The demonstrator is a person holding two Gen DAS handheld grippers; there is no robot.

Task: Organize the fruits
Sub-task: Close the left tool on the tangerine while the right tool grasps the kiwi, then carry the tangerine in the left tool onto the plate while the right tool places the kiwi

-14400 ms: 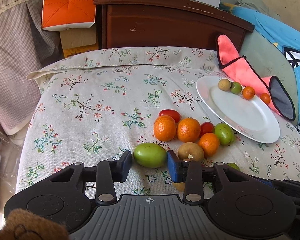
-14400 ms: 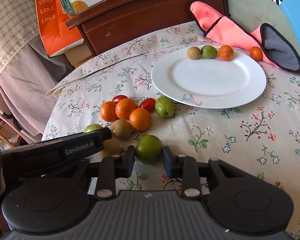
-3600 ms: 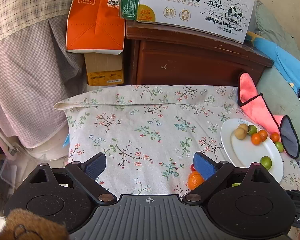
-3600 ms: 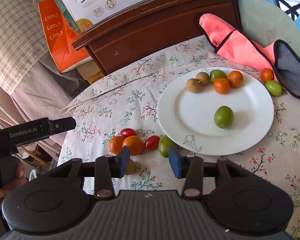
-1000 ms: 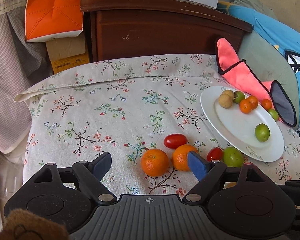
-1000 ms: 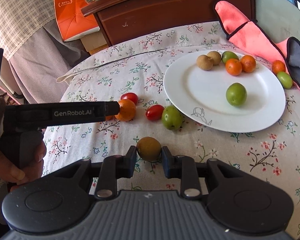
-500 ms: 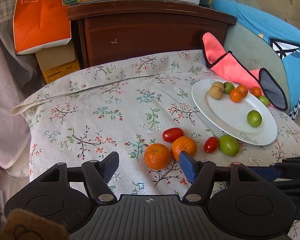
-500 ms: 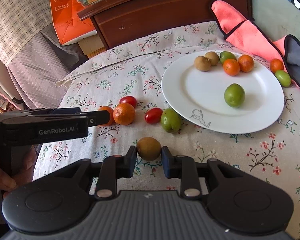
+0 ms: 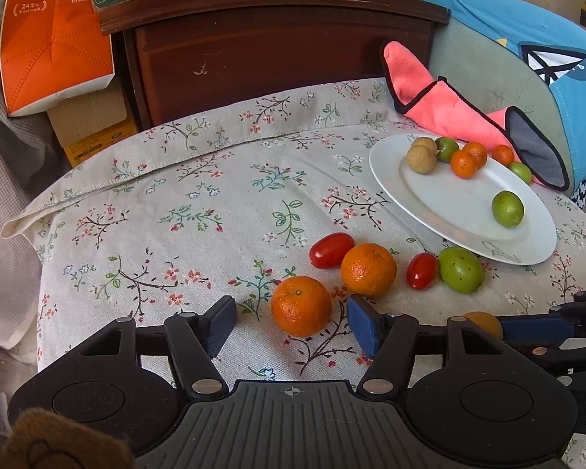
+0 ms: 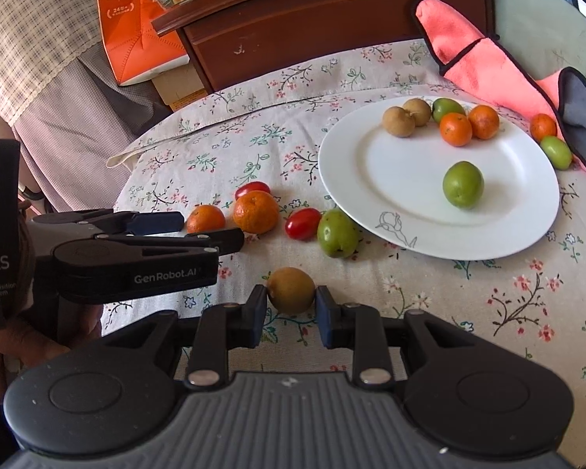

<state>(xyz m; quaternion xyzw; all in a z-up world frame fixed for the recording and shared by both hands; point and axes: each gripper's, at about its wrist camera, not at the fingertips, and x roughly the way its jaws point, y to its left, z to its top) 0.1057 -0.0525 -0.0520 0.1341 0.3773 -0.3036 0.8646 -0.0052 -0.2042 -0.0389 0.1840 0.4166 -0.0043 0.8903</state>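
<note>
Between the right gripper's (image 10: pixel 291 306) pads sits a brown longan-like fruit (image 10: pixel 291 290), the jaws closed against both its sides, exactly as they were half a second and a second ago, so that grasp has held while the other tool has done the moving. Ahead and to the right of this gripper lies the white plate (image 10: pixel 527 230), carrying two brown fruits, small oranges and green ones along its far rim and one green fruit (image 10: pixel 463 184) near its middle; that middle fruit was between these same jaws some fourteen seconds back, so it counts as delivered. The left gripper (image 9: pixel 291 322) has narrowed from a very wide spread a second ago to a gap only somewhat wider than the near mandarin (image 9: pixel 301 306), which now lies between its pads with a sliver of cloth showing on each side; it grips nothing yet. Just beyond it are a second mandarin (image 9: pixel 368 269), two cherry tomatoes (image 9: pixel 332 249) and a green fruit (image 9: pixel 461 269) close to the plate's near edge. My reading is that both tools are about to carry one fruit each to the plate, leaving four on the flowered cloth (image 9: pixel 168 211).
</note>
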